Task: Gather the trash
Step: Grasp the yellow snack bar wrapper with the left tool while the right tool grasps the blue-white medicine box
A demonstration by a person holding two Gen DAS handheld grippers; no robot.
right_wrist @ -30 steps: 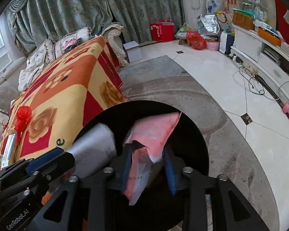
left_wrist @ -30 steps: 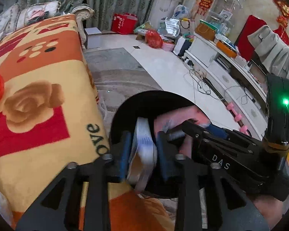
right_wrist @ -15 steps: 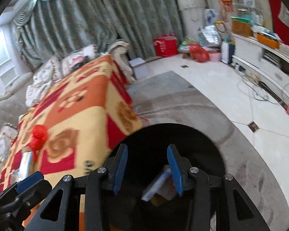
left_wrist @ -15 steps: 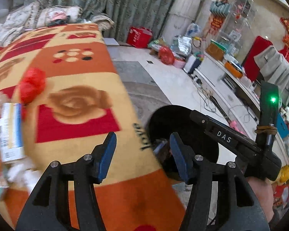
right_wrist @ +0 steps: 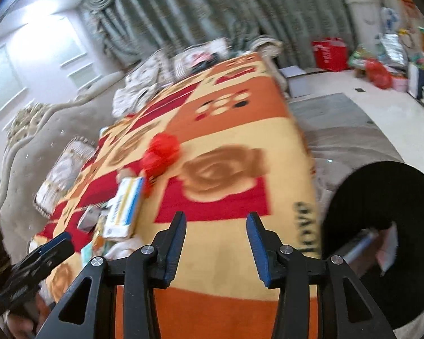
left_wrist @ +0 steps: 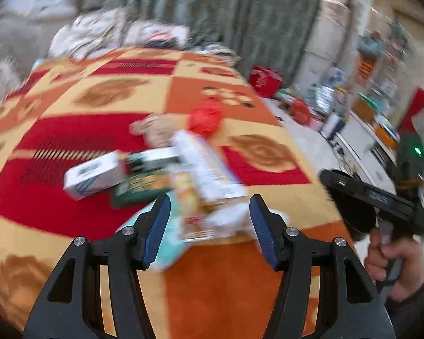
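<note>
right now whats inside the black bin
The black bin holds a white paper scrap and a grey flat piece near its rim. Anything deeper is lost in the dark interior.

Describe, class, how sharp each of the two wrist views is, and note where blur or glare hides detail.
Left wrist view: motion blur smears the trash pile and curtains, while the left gripper stays sharp. Right wrist view: milder blur on the blanket, bright glare washes the upper-left wall, and fisheye distortion bends the black bin.
</note>
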